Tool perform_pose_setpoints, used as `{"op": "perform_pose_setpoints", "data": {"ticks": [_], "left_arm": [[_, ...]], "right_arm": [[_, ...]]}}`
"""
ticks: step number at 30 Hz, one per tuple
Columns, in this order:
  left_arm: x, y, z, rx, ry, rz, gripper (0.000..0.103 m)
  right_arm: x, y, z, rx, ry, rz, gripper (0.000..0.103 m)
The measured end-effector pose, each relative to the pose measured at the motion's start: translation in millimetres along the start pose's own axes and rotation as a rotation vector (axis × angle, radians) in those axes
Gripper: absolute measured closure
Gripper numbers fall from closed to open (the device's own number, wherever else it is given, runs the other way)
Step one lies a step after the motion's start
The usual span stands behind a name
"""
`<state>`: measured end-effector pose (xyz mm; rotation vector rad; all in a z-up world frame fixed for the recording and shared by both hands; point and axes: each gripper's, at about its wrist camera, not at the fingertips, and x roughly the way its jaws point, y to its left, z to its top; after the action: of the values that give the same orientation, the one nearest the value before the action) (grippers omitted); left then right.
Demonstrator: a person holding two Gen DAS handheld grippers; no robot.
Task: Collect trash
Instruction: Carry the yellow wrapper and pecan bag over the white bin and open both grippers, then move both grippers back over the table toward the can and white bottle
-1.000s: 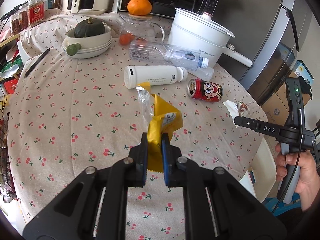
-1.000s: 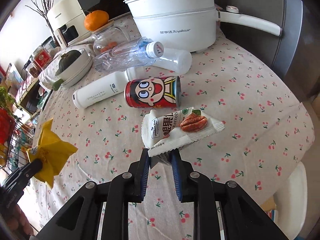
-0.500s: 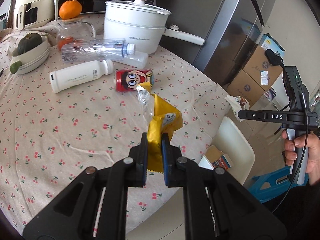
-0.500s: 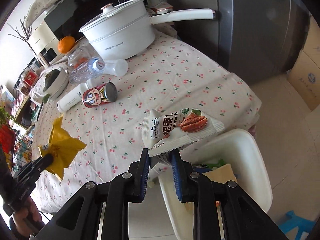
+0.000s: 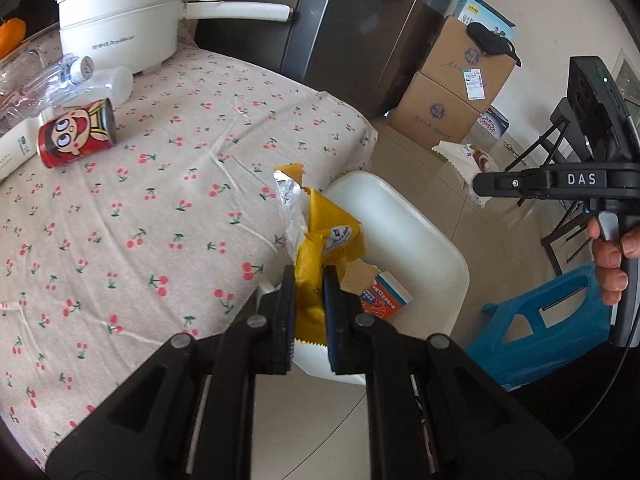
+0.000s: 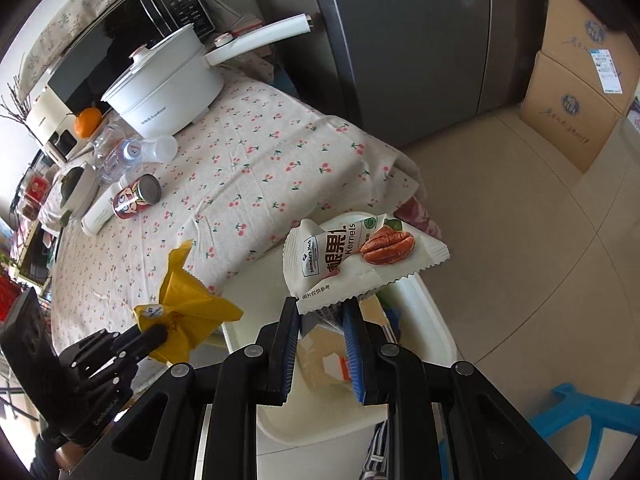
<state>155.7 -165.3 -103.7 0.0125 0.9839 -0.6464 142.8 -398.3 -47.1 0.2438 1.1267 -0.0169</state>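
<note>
The left gripper (image 5: 309, 292) is clamped on a yellow wrapper (image 5: 328, 240) and holds it over the white trash bin (image 5: 416, 232) that stands on the floor beside the table (image 5: 160, 184). The right gripper (image 6: 322, 322) pinches the lower edge of a white pecan kernels packet (image 6: 352, 260) above the same bin. On the cherry tablecloth lie a white Royalstar pot (image 5: 120, 36), a clear plastic bottle (image 5: 48, 80) and a red cartoon can (image 5: 76, 132), well apart from both wrappers. In the bin lies a small carton (image 5: 384, 296).
</note>
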Motion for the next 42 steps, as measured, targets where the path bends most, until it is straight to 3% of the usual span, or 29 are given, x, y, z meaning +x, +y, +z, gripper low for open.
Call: {"op": "perform_pose_setpoints", "data": {"ticks": [10, 17, 22, 36, 40, 42], "left_arm": [[38.7, -21.7, 4.5, 0.075, 0.030, 0.035, 0.087], [24.3, -14.2, 7.0, 0.080, 0.012, 0.069, 0.045], [-8.1, -6.0, 7.3, 0.094, -0.033, 0.106, 0.025], [-74.7, 58.3, -3.6, -0.028, -0.067, 0.256, 0.009], [-90.4, 76.9, -9.0, -0.074, -0.077, 0.282, 0.006], [-95.9, 85.0, -12.5, -0.095, -0.078, 0.293, 0.005]], "right_arm": [[-3.8, -40.6, -9.2, 0.038, 0.032, -0.013, 0.080], [-1.8, -37.9, -9.9, 0.029, 0.047, -0.002, 0.079], [4.5, -31.0, -9.5, 0.012, 0.064, -0.003, 0.079], [30.6, 12.8, -4.0, -0.053, 0.126, 0.004, 0.074], [35.7, 24.7, -1.7, -0.051, 0.143, 0.004, 0.063], [37.4, 28.2, -0.4, -0.035, 0.155, 0.021, 0.052]]}}
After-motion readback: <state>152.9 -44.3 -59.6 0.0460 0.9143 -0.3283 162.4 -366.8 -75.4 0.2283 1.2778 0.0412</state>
